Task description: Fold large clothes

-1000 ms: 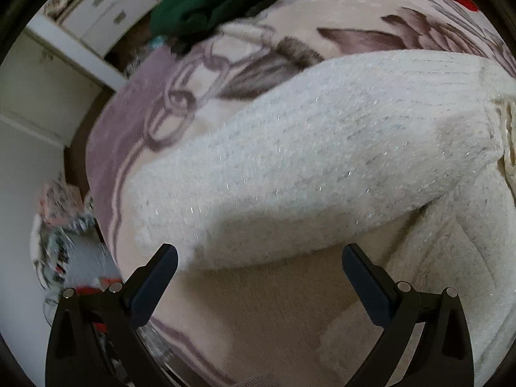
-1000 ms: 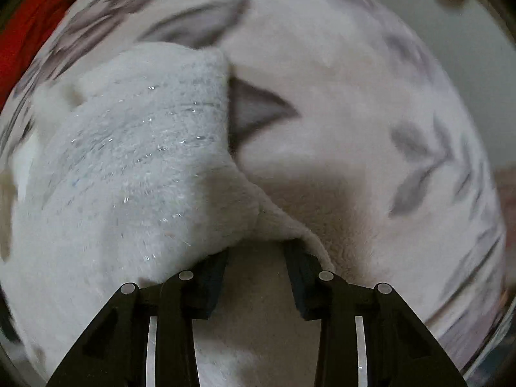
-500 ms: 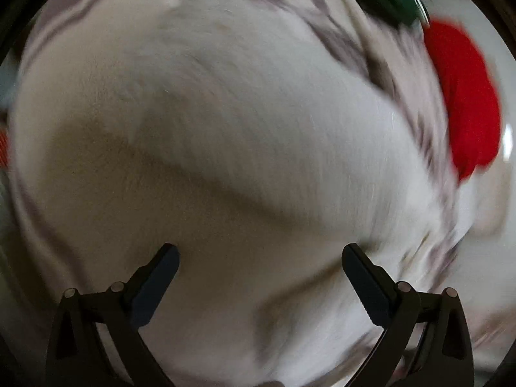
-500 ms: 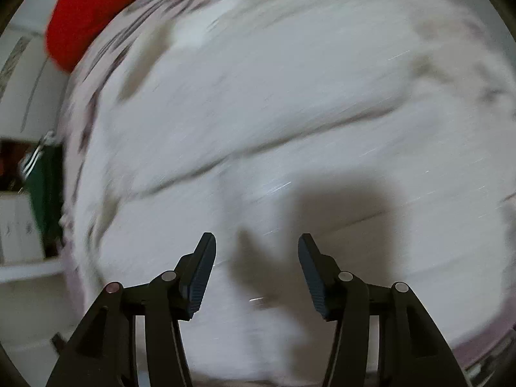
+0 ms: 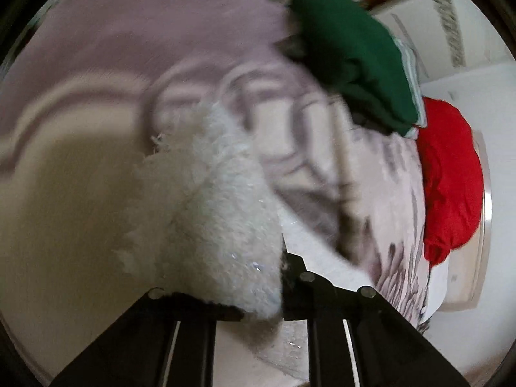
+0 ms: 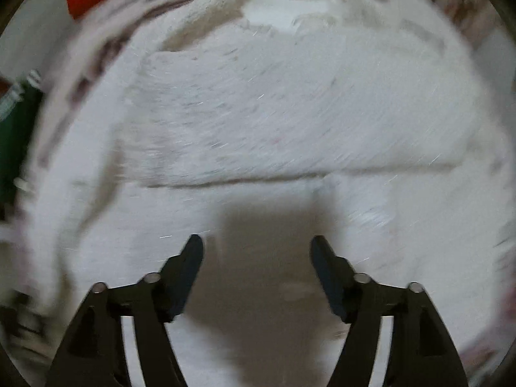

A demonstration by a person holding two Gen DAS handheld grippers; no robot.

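Fingers of the left gripper [image 5: 274, 277] are closing on a fuzzy edge of the white sweater [image 5: 222, 213], pinched between them, while the right gripper [image 6: 256, 258] hangs over the garment with its fingers opening and nothing between them. One layer of the sweater already lies doubled across the rest (a straight fold edge crosses the right wrist view), so the folding appears under way, with at least this gripped edge left to bring over. It lies on a patterned blanket [image 5: 129, 64]; green [image 5: 351, 54] and red [image 5: 451, 174] clothes wait beyond.

one white sweater [image 5: 222, 213], one green garment [image 5: 351, 54], one red garment [image 5: 451, 187].
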